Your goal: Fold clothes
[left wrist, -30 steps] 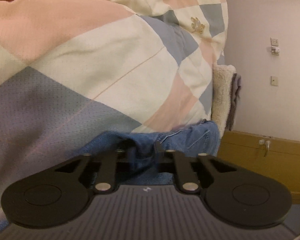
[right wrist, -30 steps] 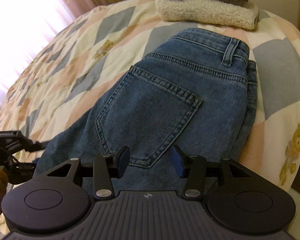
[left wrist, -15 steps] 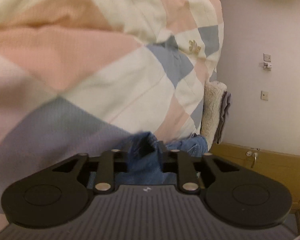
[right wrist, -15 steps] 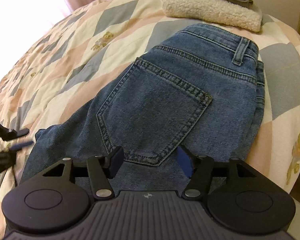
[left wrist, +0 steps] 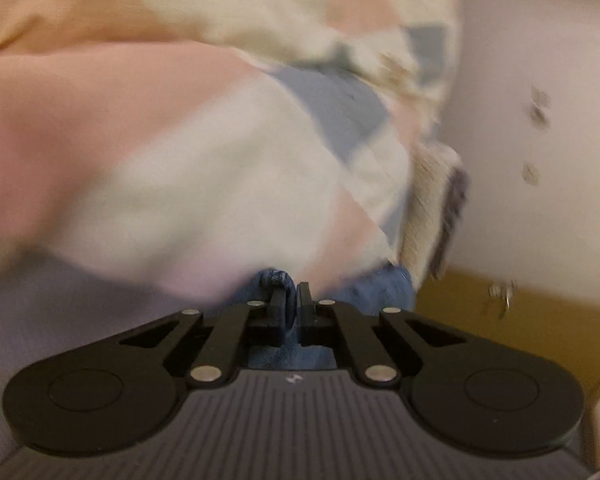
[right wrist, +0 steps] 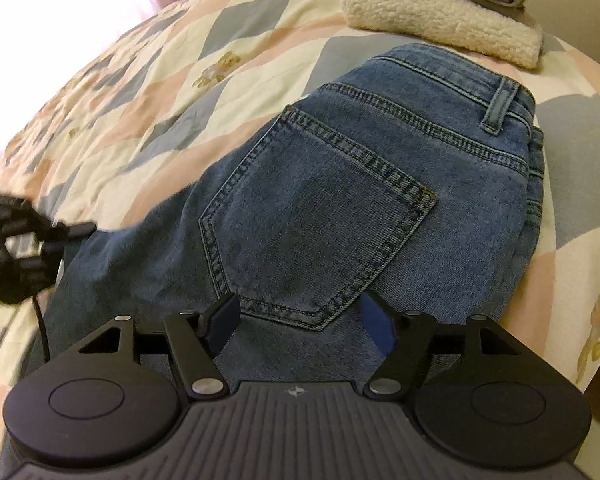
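Blue jeans [right wrist: 340, 200] lie on the patchwork quilt [right wrist: 140, 100], back pocket up and waistband toward the far side. My right gripper [right wrist: 300, 312] hovers open just over the pocket's lower tip, with no cloth pressed between its pads. My left gripper [left wrist: 292, 292] is shut on a bunched fold of the jeans [left wrist: 384, 288], low against the quilt [left wrist: 180, 160]. The right wrist view shows the left gripper [right wrist: 72, 228] at the jeans' left edge, down the leg. The left wrist view is motion-blurred.
A folded cream fleece with a grey garment on top [right wrist: 440, 16] sits on the quilt beyond the waistband, and this stack [left wrist: 432, 208] also shows in the left wrist view. Wooden furniture [left wrist: 540, 320] stands by the bed's edge below a pale wall. A bright window lies at the far left.
My left gripper has closed on a fold of denim and moved along the bed with it. My right gripper's jaws have widened over the pocket and it has barely shifted.
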{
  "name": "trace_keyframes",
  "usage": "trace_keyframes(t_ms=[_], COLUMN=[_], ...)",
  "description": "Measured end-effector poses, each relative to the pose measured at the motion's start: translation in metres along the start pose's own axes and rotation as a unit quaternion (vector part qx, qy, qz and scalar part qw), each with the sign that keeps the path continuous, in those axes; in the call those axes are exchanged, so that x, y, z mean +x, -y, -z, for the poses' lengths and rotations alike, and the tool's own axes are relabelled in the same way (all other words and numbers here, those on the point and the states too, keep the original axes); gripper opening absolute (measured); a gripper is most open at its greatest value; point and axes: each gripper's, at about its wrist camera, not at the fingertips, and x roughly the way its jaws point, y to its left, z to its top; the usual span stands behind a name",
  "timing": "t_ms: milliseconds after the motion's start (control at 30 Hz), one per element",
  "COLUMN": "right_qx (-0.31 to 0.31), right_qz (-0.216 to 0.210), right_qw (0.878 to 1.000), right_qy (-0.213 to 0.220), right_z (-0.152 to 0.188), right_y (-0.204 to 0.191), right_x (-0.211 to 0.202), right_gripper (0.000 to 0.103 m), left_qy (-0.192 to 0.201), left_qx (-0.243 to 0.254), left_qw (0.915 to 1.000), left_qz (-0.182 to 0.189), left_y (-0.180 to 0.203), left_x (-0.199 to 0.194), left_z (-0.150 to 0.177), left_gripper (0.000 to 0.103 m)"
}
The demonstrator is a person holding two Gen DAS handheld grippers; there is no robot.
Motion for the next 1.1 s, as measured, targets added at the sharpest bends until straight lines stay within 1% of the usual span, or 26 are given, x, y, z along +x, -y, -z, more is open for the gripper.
trace_keyframes(t_ms=[33, 133, 167, 200, 233, 267, 333, 433, 500, 533, 567, 600, 633, 667, 700, 733, 767, 800, 833, 867, 900, 933, 967, 1000, 1033, 1100], right_qx=[-0.009, -0.042, -0.055, -0.067, -0.073, -0.077, -0.083, -0.089, -0.097, -0.101, -0.107, -0.113, -0.119, -0.132, -0.143, -0.153, -0.146, -0.133, -0.119, -0.112, -0.106, -0.101, -0.097, -0.102, -0.110, -0.143], right_qz=[0.003, 0.014, 0.018, 0.022, 0.023, 0.023, 0.021, 0.011, 0.002, 0.000, -0.001, -0.003, -0.005, 0.004, 0.028, 0.054, 0.052, 0.051, 0.051, 0.056, 0.057, 0.044, 0.028, 0.023, 0.020, 0.028], right_qw=[1.000, 0.999, 0.998, 0.997, 0.997, 0.997, 0.996, 0.995, 0.993, 0.992, 0.992, 0.992, 0.991, 0.990, 0.988, 0.986, 0.987, 0.989, 0.990, 0.991, 0.991, 0.992, 0.993, 0.993, 0.993, 0.989], right_qy=[-0.002, -0.012, -0.016, -0.019, -0.015, -0.008, 0.011, 0.049, 0.065, 0.069, 0.066, 0.062, 0.057, 0.050, 0.046, 0.043, 0.042, 0.045, 0.048, 0.051, 0.058, 0.061, 0.062, 0.053, 0.042, 0.004], right_z=[0.000, -0.001, -0.002, -0.003, -0.006, -0.010, -0.018, -0.036, -0.050, -0.056, -0.059, -0.062, -0.065, -0.067, -0.067, -0.068, -0.069, -0.071, -0.073, -0.074, -0.074, -0.072, -0.070, -0.066, -0.062, -0.050], right_y=[-0.002, -0.010, -0.012, -0.014, -0.014, -0.014, -0.012, -0.008, -0.007, -0.007, -0.005, -0.002, 0.000, 0.006, 0.014, 0.022, 0.035, 0.046, 0.056, 0.064, 0.070, 0.073, 0.077, 0.077, 0.076, 0.072], right_x=[0.002, 0.004, 0.003, 0.002, -0.001, -0.004, -0.010, -0.012, -0.006, -0.001, 0.005, 0.011, 0.017, 0.023, 0.026, 0.028, 0.024, 0.019, 0.013, 0.005, -0.002, -0.009, -0.016, -0.016, -0.016, -0.005], right_gripper=[0.069, 0.068, 0.066, 0.065, 0.062, 0.059, 0.055, 0.051, 0.050, 0.050, 0.050, 0.050, 0.045, 0.036, 0.036, 0.032, 0.031, 0.025, 0.015, 0.016, 0.022, 0.026, 0.035, 0.039, 0.041, 0.041], left_qy=[-0.008, -0.006, 0.004, 0.022, 0.054, 0.086, 0.140, 0.119, 0.078, 0.059, 0.056, 0.052, 0.050, 0.063, 0.076, 0.085, 0.104, 0.124, 0.145, 0.166, 0.178, 0.191, 0.197, 0.204, 0.213, 0.224], left_qx=[-0.030, -0.010, 0.023, 0.064, 0.101, 0.136, 0.163, 0.192, 0.234, 0.256, 0.274, 0.292, 0.309, 0.312, 0.312, 0.283, 0.268, 0.254, 0.262, 0.268, 0.261, 0.247, 0.234, 0.222, 0.209, 0.181], left_qw=[0.9995, 0.9999, 0.9997, 0.9974, 0.9922, 0.9844, 0.9726, 0.9730, 0.9680, 0.9635, 0.9571, 0.9497, 0.9417, 0.9365, 0.9319, 0.9436, 0.9457, 0.9467, 0.9375, 0.9277, 0.9251, 0.9257, 0.9269, 0.9277, 0.9251, 0.9194], left_qz=[0.003, 0.005, -0.007, -0.027, -0.050, -0.071, -0.090, -0.046, -0.044, -0.050, -0.075, -0.100, -0.124, -0.148, -0.168, -0.149, -0.151, -0.155, -0.178, -0.200, -0.211, -0.214, -0.217, -0.221, -0.235, -0.268], left_y=[-0.013, -0.021, -0.013, -0.001, 0.010, 0.021, 0.035, 0.054, 0.065, 0.067, 0.064, 0.061, 0.058, 0.051, 0.043, 0.034, 0.031, 0.029, 0.033, 0.036, 0.037, 0.037, 0.033, 0.029, 0.023, 0.010], left_x=[0.006, 0.010, 0.007, -0.001, -0.014, -0.028, -0.060, -0.069, -0.051, -0.038, -0.023, -0.008, 0.006, 0.010, 0.014, 0.008, -0.004, -0.015, -0.027, -0.039, -0.051, -0.065, -0.076, -0.087, -0.094, -0.107], left_z=[-0.008, -0.010, -0.006, -0.001, 0.004, 0.008, 0.016, 0.037, 0.060, 0.071, 0.079, 0.086, 0.093, 0.093, 0.091, 0.088, 0.090, 0.092, 0.100, 0.108, 0.115, 0.126, 0.139, 0.152, 0.170, 0.205], left_gripper=[0.001, 0.001, 0.001, 0.001, 0.001, 0.000, 0.001, 0.001, 0.003, 0.009, 0.011, 0.011, 0.011, 0.004, 0.003, 0.003, 0.003, 0.003, 0.002, 0.008, 0.014, 0.018, 0.018, 0.018, 0.020, 0.021])
